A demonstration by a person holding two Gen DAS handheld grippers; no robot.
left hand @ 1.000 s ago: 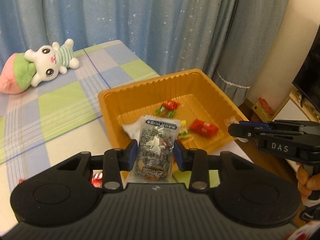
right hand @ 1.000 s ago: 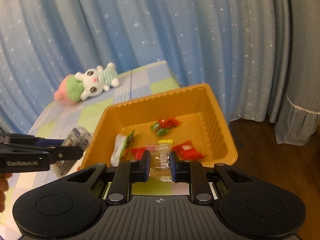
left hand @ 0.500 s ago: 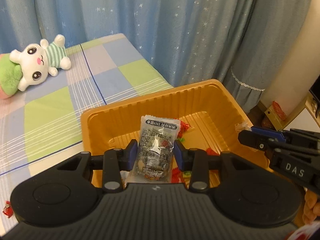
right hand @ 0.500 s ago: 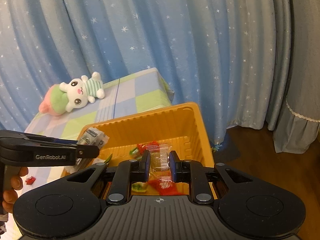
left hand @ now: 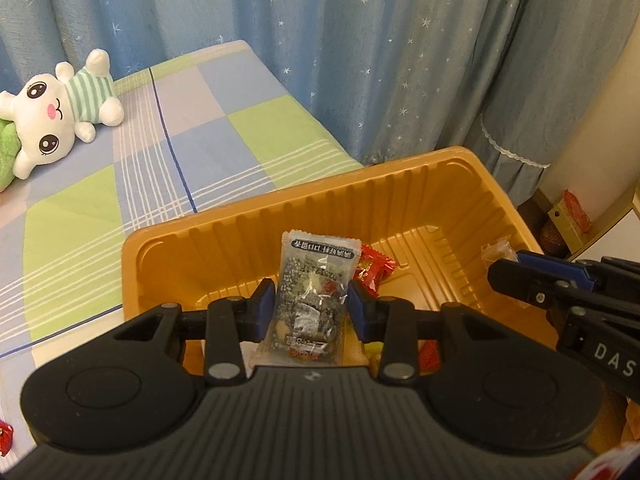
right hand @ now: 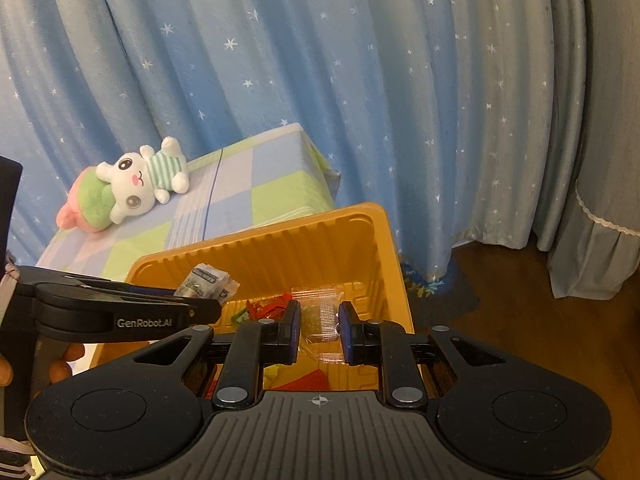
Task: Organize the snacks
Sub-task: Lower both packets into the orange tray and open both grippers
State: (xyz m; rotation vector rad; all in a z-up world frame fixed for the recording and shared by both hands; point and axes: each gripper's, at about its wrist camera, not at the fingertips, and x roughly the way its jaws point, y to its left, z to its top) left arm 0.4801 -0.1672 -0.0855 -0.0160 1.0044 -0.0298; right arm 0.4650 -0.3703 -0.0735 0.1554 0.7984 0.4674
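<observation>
An orange plastic tray sits on the checked bed and holds several red and green wrapped snacks. My left gripper is shut on a grey speckled snack packet, held upright over the tray's near half. My right gripper is shut on a clear orange-tinted snack packet above the tray. The left gripper and its packet also show in the right wrist view; the right gripper shows at the tray's right rim in the left wrist view.
A white plush rabbit lies at the far left of the bed. Blue star curtains hang behind. The wooden floor lies right of the bed. A small red candy lies on the bed at lower left.
Both grippers have moved forward over the tray with their packets still held. The tray now looms larger and lower in both views.
</observation>
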